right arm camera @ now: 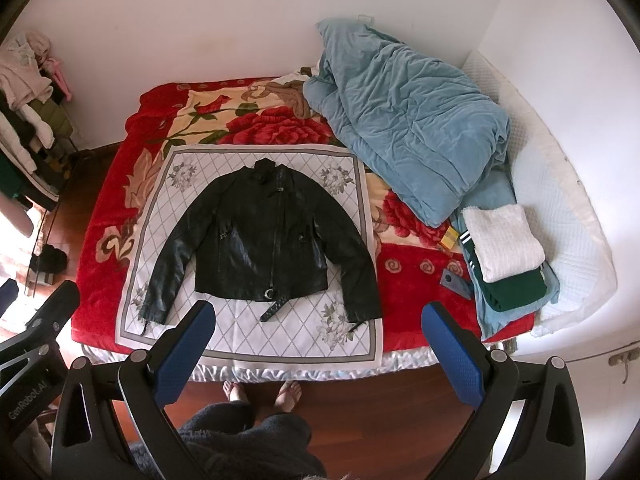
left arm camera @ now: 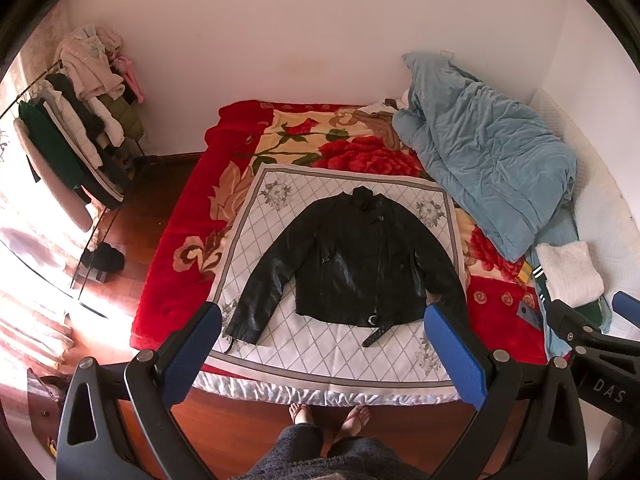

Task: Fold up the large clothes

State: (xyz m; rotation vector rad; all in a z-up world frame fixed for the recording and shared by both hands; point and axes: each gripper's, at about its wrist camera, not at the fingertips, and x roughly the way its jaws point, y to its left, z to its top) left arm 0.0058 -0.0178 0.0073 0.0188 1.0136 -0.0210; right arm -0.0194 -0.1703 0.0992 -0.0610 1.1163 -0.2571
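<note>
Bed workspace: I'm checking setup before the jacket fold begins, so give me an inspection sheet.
Surface: white diamond-pattern cloth spread on a red floral blanket.
Job's things: black leather jacket lying flat, face up, sleeves angled out, belt end loose at hem.
Clutter: rumpled blue duvet; folded white and green clothes stack.
Grippers: left gripper and right gripper both open, above the bed's near edge, holding nothing.
Cables: nothing seen.
Surroundings: loaded clothes rack, wooden floor, person's feet at bedside.

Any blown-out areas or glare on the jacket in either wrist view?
Left wrist: floor at the left edge is blown out by sunlight; the black jacket shows bright sheen on its front. Right wrist: only a small blown patch at the left edge; milder sheen on the jacket.
</note>
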